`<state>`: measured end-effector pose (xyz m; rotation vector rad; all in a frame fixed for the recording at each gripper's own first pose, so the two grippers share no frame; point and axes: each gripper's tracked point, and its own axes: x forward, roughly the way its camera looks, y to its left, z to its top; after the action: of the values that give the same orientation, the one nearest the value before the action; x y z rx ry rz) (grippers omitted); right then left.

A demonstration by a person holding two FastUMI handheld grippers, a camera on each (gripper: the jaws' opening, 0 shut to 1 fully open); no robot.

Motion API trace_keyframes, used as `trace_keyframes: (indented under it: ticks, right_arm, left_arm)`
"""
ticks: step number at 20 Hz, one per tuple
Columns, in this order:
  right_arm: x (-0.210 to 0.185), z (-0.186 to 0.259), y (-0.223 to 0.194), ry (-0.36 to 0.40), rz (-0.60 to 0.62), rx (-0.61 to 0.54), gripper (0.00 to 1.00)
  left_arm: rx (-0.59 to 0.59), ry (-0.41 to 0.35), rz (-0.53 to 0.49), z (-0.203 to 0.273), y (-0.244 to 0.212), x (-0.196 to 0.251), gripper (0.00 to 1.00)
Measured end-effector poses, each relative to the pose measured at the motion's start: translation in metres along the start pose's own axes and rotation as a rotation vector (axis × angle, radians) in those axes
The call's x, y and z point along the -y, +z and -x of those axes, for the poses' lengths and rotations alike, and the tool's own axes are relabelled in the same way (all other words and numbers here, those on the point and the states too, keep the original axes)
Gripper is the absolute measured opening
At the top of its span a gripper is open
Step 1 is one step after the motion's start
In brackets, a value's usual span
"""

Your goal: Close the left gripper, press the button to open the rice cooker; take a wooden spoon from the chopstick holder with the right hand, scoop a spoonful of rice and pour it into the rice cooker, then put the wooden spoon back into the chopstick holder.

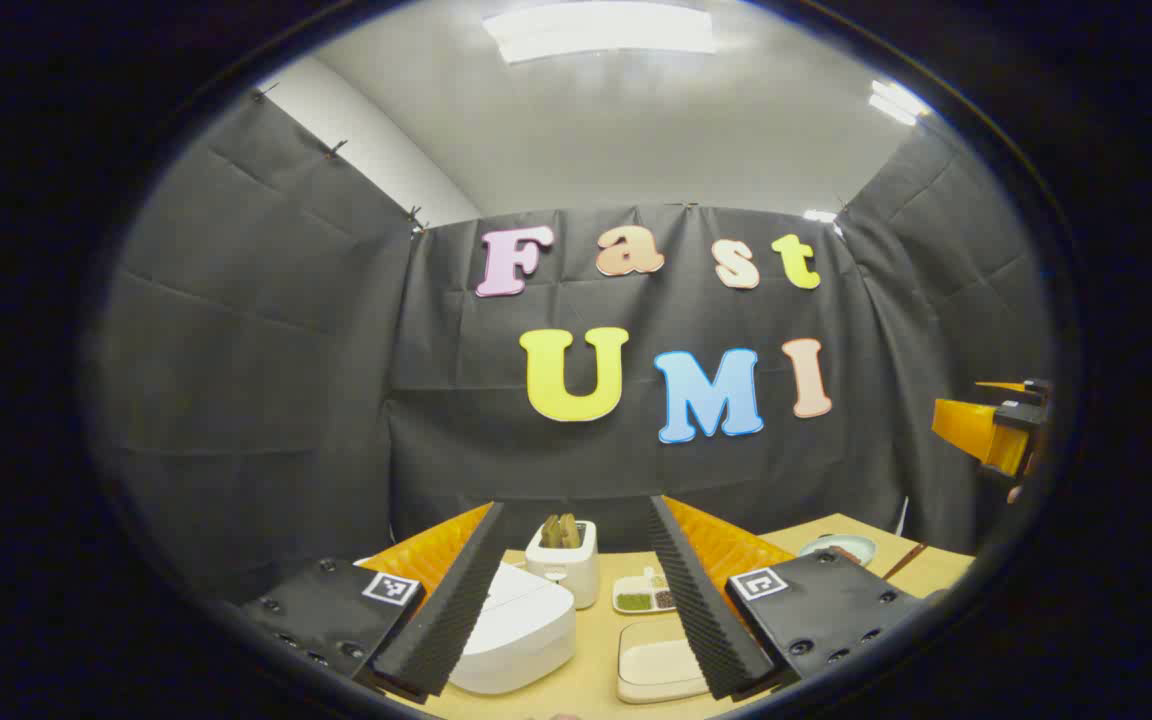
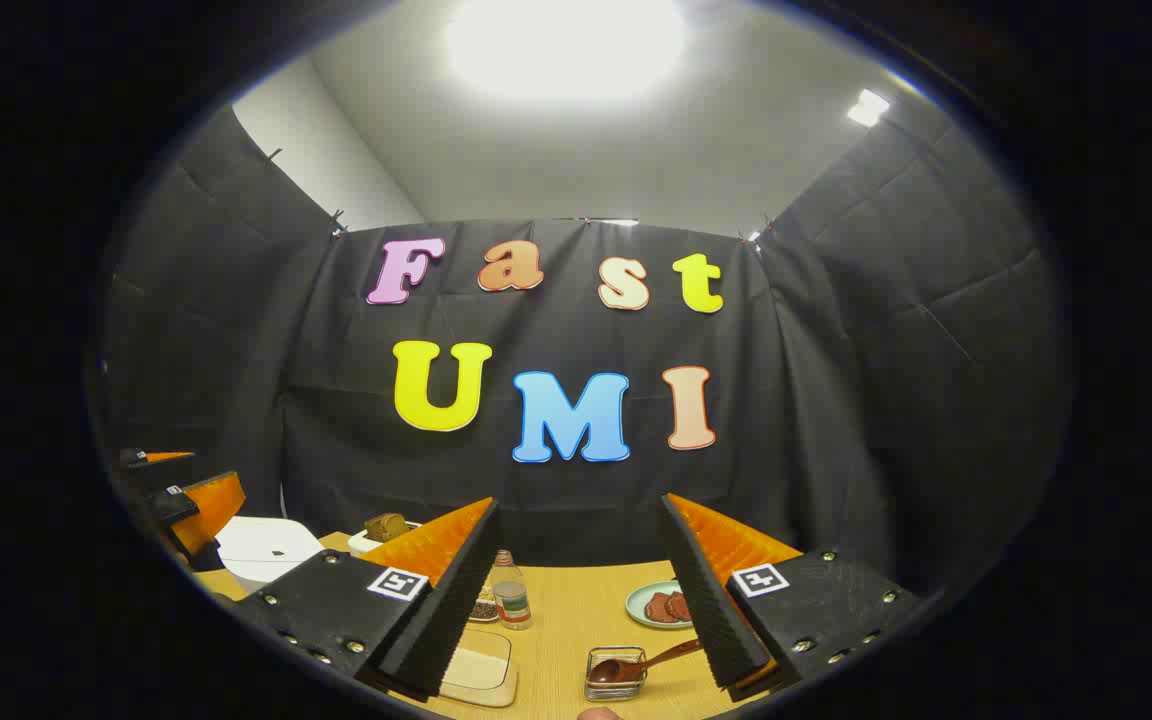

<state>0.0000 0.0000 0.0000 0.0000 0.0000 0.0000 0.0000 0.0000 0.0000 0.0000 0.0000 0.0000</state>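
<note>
My left gripper [image 1: 576, 505] is open and holds nothing; it hangs above the near side of the table. Below its fingers sits the white rice cooker [image 1: 521, 630], lid down. Behind the cooker stands the white chopstick holder [image 1: 566, 565] with wooden handles [image 1: 560, 530] sticking out of it. A shallow tray of rice [image 1: 658, 665] lies right of the cooker. My right gripper [image 2: 579, 502] is also open and empty, raised over the table's right half. From there the rice cooker [image 2: 266, 548] and the chopstick holder [image 2: 386, 528] are far left, the rice tray [image 2: 481, 670] lower left.
A divided dish of grains [image 1: 644, 595] lies behind the rice tray. A small bottle [image 2: 509, 590], a plate of brown pieces [image 2: 661, 605] and a glass box holding a dark spoon [image 2: 621, 672] stand on the wooden table [image 2: 566, 620]. Black cloth walls close in all round.
</note>
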Motion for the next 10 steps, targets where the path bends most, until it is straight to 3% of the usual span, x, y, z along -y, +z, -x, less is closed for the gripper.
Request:
trace_keyframes:
  ticks: [10]
  right_arm:
    - [0.0083,-0.0009,0.0051,0.002,0.014,0.018,0.95]
  left_arm:
    - [-0.023,-0.004,0.006,-0.0056,-0.0063,0.0075,0.97]
